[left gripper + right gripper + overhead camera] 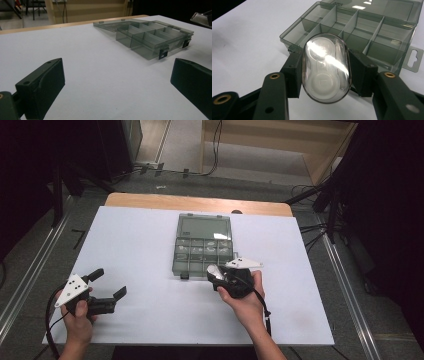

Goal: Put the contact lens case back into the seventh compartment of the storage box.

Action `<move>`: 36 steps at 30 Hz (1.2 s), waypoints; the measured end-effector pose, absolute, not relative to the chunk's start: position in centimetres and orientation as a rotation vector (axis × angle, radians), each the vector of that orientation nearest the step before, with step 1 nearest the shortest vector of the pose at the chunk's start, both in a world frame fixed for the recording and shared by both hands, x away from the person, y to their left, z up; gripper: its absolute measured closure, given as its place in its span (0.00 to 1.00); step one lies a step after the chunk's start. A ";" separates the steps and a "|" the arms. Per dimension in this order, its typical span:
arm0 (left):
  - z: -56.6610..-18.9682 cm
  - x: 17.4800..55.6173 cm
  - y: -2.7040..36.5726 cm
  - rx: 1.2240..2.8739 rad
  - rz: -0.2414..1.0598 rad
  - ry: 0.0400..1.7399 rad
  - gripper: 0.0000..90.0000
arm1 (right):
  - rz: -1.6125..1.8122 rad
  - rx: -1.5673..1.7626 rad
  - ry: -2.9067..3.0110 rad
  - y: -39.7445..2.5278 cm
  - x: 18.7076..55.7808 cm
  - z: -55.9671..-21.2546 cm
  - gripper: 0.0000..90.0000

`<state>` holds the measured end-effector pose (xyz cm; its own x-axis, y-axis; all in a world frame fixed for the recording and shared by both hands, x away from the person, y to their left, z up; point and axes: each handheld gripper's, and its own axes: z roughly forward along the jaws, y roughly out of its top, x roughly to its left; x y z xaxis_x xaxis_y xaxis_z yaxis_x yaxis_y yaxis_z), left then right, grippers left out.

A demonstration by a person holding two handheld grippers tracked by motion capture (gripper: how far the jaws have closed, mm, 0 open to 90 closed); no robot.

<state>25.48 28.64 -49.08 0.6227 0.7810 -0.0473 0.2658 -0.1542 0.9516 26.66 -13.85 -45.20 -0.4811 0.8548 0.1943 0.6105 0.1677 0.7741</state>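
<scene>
A glossy clear plastic capsule (325, 67) is seen, a smoky translucent plastic box (204, 245), matt black jaws, and a matt white sheet (140, 255) over wood.

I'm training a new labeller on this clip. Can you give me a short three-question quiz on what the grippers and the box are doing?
1. True or false: the left gripper is shut on the organiser box.
2. What does the right gripper hold? A) a clear oval case, B) a screwdriver, C) nothing.
3. Fill in: the box's lid lies ____, flat on the table.

Key
1. False: its jaws stand wide apart over bare table, away from the box.
2. A: the clear oval case, with a white inner part, is clamped between its jaws just in front of the box.
3. Open.
</scene>
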 end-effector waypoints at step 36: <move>-49.1 25.5 28.6 1.710 0.564 0.858 0.00 | 1.217 1.379 2.138 -14.0 30.6 -45.3 0.52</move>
